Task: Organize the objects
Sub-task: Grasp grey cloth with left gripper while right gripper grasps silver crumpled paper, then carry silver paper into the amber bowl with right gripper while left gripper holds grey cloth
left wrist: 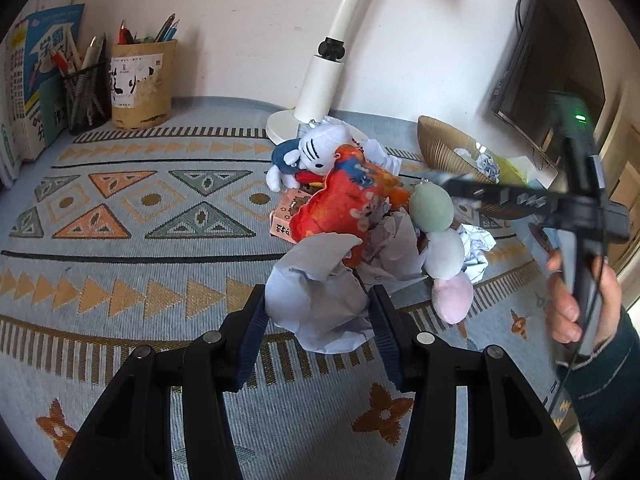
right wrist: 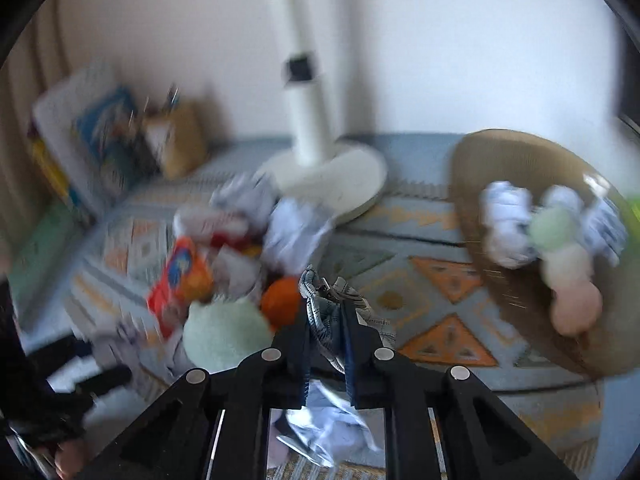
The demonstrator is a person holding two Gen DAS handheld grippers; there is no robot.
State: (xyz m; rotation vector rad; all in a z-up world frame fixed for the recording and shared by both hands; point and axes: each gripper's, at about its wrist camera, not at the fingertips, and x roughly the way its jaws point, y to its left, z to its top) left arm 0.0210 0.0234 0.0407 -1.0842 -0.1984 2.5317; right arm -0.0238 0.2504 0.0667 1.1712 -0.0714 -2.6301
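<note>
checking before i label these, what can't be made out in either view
- Right wrist view: motion blur smears the toy pile and books; print unreadable.
- Right wrist view: the crumpled paper is partly hidden by the right gripper shut on it.
- Left wrist view: the pink box is mostly covered by the red plush.
- Left wrist view: the woven basket is crossed by the blurred right gripper; contents unclear.

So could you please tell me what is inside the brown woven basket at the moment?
In the right wrist view, the basket holds several crumpled paper balls and a plush stack of green, white and pink balls. Whatever lies beneath them is covered, and the picture is blurred.
</note>
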